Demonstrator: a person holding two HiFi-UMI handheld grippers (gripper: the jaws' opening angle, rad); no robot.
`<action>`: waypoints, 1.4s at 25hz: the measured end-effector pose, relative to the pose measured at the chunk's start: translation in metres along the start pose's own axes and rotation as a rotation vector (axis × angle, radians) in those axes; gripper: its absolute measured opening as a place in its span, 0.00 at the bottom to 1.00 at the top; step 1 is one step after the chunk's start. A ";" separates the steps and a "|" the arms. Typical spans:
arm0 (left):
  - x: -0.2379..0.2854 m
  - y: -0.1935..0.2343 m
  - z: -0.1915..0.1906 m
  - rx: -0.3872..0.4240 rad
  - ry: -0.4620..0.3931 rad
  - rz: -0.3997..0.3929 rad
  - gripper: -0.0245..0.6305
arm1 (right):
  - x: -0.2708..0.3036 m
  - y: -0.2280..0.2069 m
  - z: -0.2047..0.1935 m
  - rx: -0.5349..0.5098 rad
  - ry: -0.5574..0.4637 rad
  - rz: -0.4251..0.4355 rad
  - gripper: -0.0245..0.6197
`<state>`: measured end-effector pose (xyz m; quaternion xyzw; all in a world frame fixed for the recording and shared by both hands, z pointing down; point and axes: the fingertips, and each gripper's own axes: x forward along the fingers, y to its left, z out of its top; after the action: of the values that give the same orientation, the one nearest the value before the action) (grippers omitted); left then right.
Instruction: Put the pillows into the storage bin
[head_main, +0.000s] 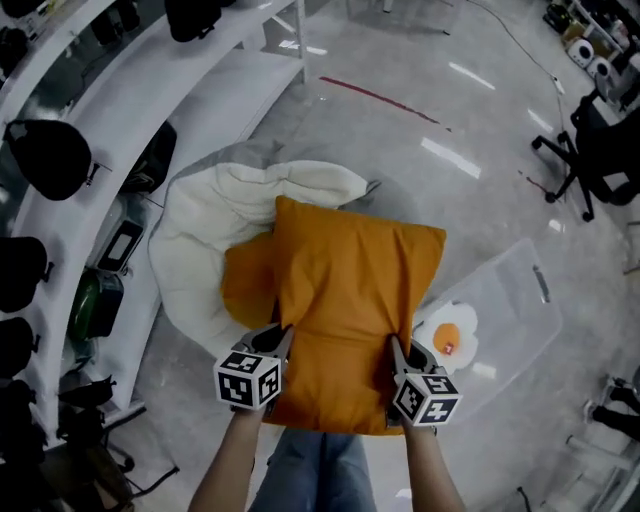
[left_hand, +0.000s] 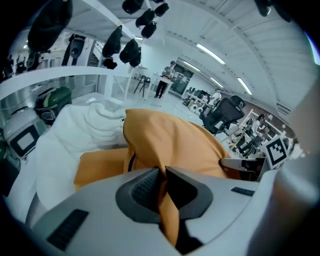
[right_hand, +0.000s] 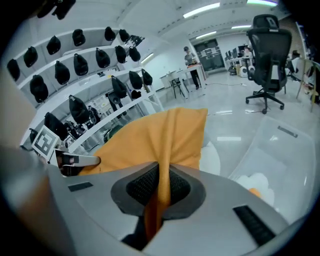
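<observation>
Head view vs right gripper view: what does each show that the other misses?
Head view only: the person's forearms and the big white pillow under the orange pillow. Right gripper view only: the fingers of the right gripper pinched shut on a fold of orange fabric, close up. Both: the orange pillow, the left gripper, the clear storage bin, the egg-shaped pillow.

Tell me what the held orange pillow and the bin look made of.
Orange pillow: soft matte cloth, probably woven fabric; it folds and creases where pinched. Storage bin: clear, glossy plastic, it seems; the floor shows through its walls.
</observation>
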<state>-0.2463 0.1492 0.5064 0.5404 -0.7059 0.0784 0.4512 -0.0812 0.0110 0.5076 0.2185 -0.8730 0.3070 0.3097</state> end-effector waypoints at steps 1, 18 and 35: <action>0.009 -0.013 0.007 0.026 0.006 -0.019 0.11 | -0.008 -0.013 0.004 0.016 -0.020 -0.022 0.07; 0.170 -0.319 0.007 0.460 0.168 -0.434 0.10 | -0.204 -0.262 -0.044 0.377 -0.310 -0.492 0.07; 0.319 -0.455 -0.049 0.640 0.187 -0.547 0.10 | -0.226 -0.440 -0.105 0.471 -0.409 -0.661 0.07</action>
<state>0.1575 -0.2255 0.5937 0.8109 -0.4327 0.2195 0.3270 0.3742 -0.1902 0.5962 0.6062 -0.7059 0.3324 0.1542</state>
